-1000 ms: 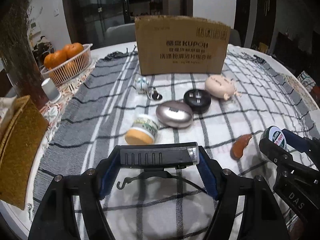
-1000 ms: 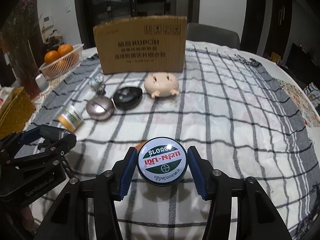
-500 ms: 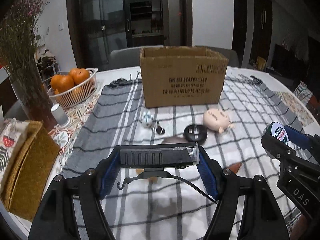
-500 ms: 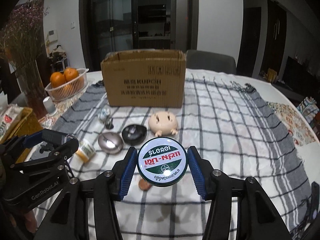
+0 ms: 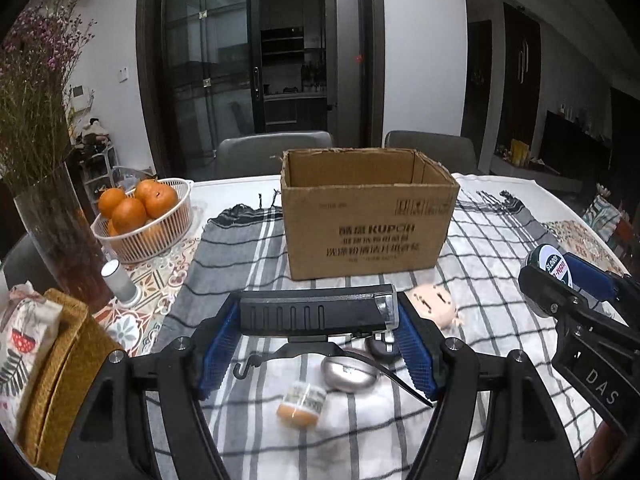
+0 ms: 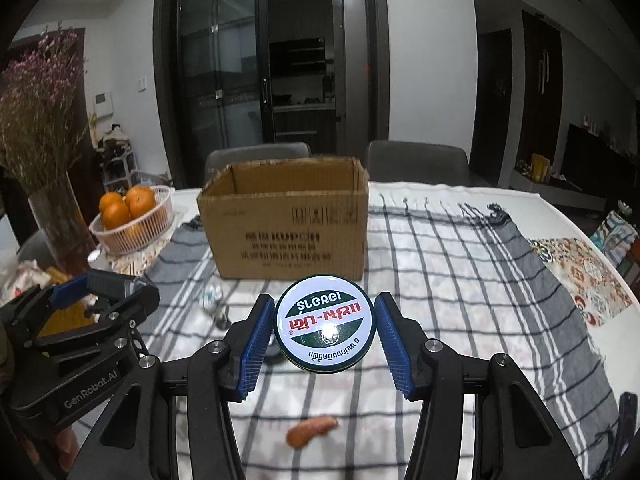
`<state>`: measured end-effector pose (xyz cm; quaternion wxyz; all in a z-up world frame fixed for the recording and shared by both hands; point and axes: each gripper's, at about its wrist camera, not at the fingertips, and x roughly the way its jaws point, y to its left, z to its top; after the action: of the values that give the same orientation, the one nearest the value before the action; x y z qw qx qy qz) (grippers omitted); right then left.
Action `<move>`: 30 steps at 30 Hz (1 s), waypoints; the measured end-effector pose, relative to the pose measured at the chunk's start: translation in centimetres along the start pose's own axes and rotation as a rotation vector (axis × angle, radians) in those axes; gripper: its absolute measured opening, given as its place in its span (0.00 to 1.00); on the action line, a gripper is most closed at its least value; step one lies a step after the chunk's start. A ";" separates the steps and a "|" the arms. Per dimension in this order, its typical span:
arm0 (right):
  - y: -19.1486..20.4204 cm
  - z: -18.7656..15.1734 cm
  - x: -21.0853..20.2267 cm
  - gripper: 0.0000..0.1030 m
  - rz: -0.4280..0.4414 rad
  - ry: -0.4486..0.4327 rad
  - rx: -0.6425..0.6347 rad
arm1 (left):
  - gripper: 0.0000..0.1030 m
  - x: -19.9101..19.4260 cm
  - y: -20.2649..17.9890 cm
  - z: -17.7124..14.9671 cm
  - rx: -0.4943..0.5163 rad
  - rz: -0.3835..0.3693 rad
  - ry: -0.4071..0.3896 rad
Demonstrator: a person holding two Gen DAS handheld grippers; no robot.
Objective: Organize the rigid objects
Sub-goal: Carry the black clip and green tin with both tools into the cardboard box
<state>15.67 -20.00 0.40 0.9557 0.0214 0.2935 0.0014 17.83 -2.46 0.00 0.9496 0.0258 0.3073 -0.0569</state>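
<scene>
Left hand-held gripper (image 5: pixel 318 316) pinching black tool (image 5: pixel 316 312), right hand-held gripper (image 6: pixel 325 330) pinching round tin (image 6: pixel 325 328), both raised

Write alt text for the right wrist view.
The right gripper holds a round green-and-white tin above a checked cloth, facing an open cardboard box. The left gripper is at the left edge.

black tools (image 5: pixel 318 344), blue ribbed pads (image 6: pixel 390 340)
</scene>
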 end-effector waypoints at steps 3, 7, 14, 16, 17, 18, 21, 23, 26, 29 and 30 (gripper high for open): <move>-0.1 1.0 0.4 0.51 0.003 -0.014 0.002 | 0.70 0.4 0.0 1.1 0.003 0.004 -0.014; -0.5 2.5 1.2 0.51 0.009 -0.027 0.020 | 0.70 0.9 -0.2 2.5 0.019 0.016 -0.044; -1.1 4.9 2.5 0.51 0.016 -0.045 0.051 | 0.70 2.2 0.0 5.0 0.023 0.026 -0.083; -1.2 5.5 3.0 0.51 0.016 -0.052 0.051 | 0.70 2.5 0.1 5.8 0.019 0.025 -0.092; -1.2 5.9 3.2 0.51 0.015 -0.057 0.050 | 0.70 2.7 0.2 6.1 0.016 0.024 -0.094; -1.1 6.2 3.4 0.51 0.014 -0.060 0.048 | 0.70 3.0 0.3 6.5 0.014 0.019 -0.095; -1.2 7.3 4.1 0.51 0.016 -0.068 0.045 | 0.70 3.7 0.5 7.6 0.008 0.013 -0.096; -1.1 8.1 4.6 0.51 0.020 -0.073 0.045 | 0.70 4.1 0.7 8.3 0.002 0.005 -0.096; -1.0 9.2 5.2 0.51 0.027 -0.078 0.044 | 0.70 4.8 0.9 9.2 -0.009 -0.019 -0.095; -1.0 10.1 6.0 0.51 0.041 -0.073 0.041 | 0.70 5.8 1.1 10.4 -0.016 -0.033 -0.081; -1.0 10.4 6.3 0.51 0.042 -0.071 0.039 | 0.70 6.1 1.1 10.7 -0.014 -0.033 -0.077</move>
<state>26.71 -21.35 5.45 0.9647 0.0461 0.2589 0.0151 29.09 -2.80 5.12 0.9597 0.0117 0.2714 -0.0715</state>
